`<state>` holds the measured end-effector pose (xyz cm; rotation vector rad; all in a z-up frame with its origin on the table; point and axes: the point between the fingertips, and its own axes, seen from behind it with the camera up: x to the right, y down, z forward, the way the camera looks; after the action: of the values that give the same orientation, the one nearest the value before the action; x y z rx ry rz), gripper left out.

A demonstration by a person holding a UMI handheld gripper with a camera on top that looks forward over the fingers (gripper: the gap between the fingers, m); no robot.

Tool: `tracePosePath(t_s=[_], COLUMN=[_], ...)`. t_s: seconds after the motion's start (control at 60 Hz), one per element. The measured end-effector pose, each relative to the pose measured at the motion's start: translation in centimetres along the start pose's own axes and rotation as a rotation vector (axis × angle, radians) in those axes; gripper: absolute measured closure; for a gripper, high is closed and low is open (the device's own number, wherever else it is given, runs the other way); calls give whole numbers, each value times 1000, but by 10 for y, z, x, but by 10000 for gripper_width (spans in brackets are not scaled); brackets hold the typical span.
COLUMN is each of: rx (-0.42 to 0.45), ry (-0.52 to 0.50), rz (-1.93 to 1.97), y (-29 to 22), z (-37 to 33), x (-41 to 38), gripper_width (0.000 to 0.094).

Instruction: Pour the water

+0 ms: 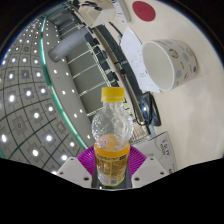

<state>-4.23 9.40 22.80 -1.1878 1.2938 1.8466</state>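
— Gripper [112,172] doing what?
— Clenching a bottle [112,135] between its pink pads [88,157], holding it raised and tipped.
— And the cup [168,62]?
— Sitting beyond the bottle, mouth facing it.

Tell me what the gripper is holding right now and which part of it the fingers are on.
The gripper holds a clear plastic bottle with a yellow cap, clamped around its lower body.

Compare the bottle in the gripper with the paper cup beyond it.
The bottle is clear plastic with a yellow cap; the paper cup is white and opaque. The bottle is capped, the cup open-mouthed. The bottle sits between the gripper fingers, the cup stands free beyond them. The bottle is slim, the cup wider.
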Motion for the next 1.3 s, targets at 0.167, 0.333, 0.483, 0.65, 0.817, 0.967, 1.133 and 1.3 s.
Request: tracePosePath(t_s=[0.167,0.333,0.483,0.65,0.817,0.967,1.133,1.3], rx=[31,10,-35,-87,-85,-21,23,2], ry=[-17,10,60,133,191,248,391,552], rz=[233,222,51,-403,-999,-1437,-1772,-1928], y=[-27,-22,-13,-15,-57,-118,-202,-277], z=[11,10,-1,-2,-18,-33,-44,-56], x=[22,22,17,-13,-63,-107,-100,-50], gripper_width=[543,543,543,542,540,541,542,543])
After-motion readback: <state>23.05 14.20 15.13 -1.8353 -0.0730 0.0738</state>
